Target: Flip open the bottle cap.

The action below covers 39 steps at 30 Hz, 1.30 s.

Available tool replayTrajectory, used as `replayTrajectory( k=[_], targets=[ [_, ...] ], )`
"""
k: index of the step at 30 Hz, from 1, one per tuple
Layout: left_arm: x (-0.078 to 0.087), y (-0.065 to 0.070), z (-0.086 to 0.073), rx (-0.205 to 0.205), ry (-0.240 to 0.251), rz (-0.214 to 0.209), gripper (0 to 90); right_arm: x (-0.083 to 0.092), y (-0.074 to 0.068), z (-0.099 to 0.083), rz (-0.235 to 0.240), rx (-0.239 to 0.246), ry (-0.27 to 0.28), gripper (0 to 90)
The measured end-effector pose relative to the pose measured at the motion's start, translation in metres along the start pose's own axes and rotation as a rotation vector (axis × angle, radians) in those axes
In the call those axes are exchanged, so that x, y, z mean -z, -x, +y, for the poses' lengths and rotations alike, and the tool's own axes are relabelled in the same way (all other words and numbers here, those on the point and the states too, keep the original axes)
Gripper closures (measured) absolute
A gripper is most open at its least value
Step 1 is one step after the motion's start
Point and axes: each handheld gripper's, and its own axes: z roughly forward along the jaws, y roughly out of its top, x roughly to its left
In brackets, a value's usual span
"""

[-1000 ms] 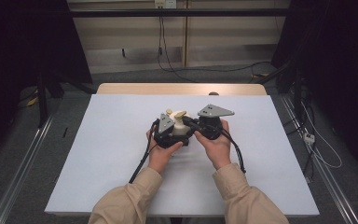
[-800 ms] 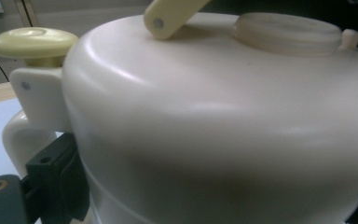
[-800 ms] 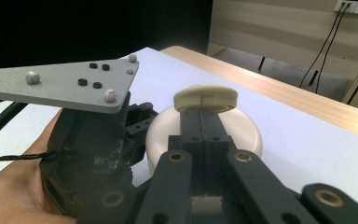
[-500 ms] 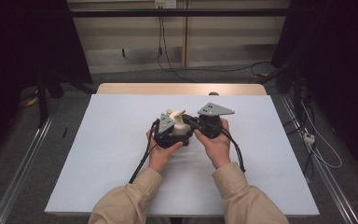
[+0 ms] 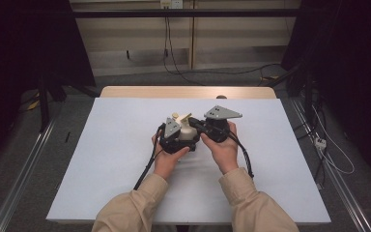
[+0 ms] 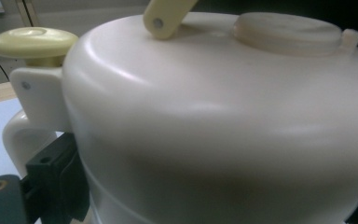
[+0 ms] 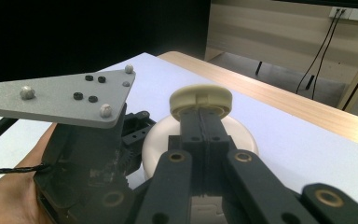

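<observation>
While the cream jug [image 6: 223, 121] is pressed close before the left gripper [image 5: 174, 137], its grip cannot be told; the right gripper [image 7: 200, 140], jaws shut, is held just under the round cap [image 7: 200, 100].

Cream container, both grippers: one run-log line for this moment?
object: cream container on table | left gripper: at container body, grip unclear | right gripper: shut, at lid knob

Person wears tan long sleeves [image 5: 140, 208], cuffs at wrists. Left gripper [image 5: 176, 137]: black body w/ grey three-cornered plate [image 5: 172, 127] at 12 o'clock, black cable [image 5: 147, 162] trailing toward 7. Right gripper [image 7: 203, 135]: black jaws, brass-ringed pivot holes [image 7: 177, 157], seam btwn pads. Its grey plate [image 5: 222, 113] sits on top. Left gripper's plate in right gripper view [image 7: 70, 98] carries black screws and silver ball studs [image 7: 27, 92]; thin black cable at 9 o'clock.
</observation>
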Motion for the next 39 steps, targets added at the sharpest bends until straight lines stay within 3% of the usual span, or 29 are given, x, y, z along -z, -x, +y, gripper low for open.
replayTrajectory(
  k=[39],
  targets=[
    [0.0, 0.0001, 0.0, -0.001, -0.001, 0.002, 5.3, -0.0083, 0.0006, 0.0045, -0.006, -0.003, 0.009, 90.0]
  ],
)
